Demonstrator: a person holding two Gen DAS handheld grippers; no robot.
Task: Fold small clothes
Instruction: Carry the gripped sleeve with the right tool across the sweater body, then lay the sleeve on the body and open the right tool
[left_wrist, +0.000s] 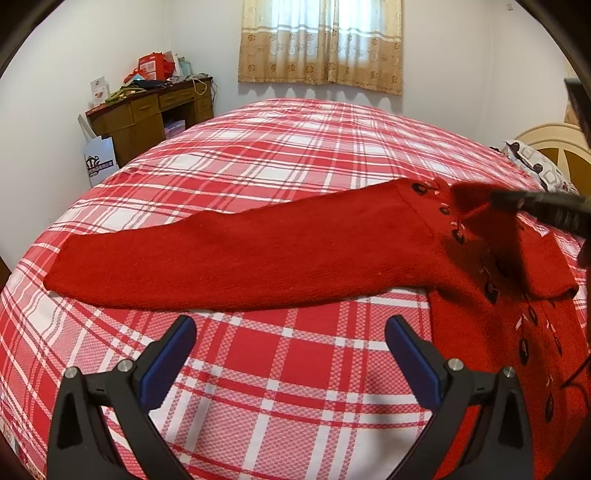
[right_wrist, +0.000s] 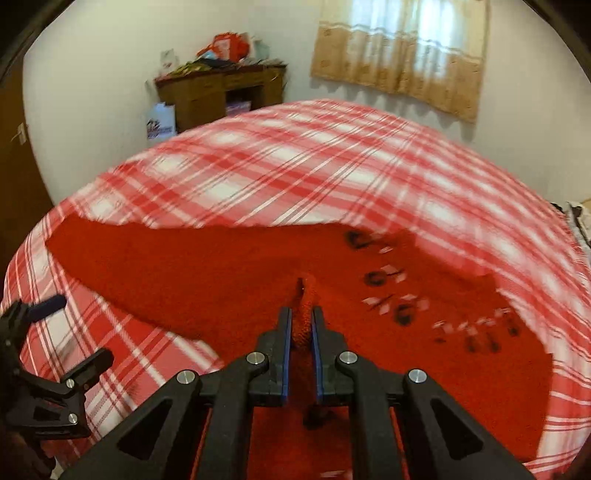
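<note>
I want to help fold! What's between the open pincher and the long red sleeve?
Only bare plaid bedsheet lies between the left gripper and the sleeve, seen in the left wrist view.

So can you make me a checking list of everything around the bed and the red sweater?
Surface: bed with red plaid sheet.
Job's things: red sweater, one sleeve stretched out flat.
Clutter: nothing seen on the bed.
Grippers: left gripper open, over the sheet; right gripper shut on a pinch of sweater.
Cables: nothing seen.
Surroundings: wooden desk piled with things, curtain, pillow, white bag by the desk.
</note>
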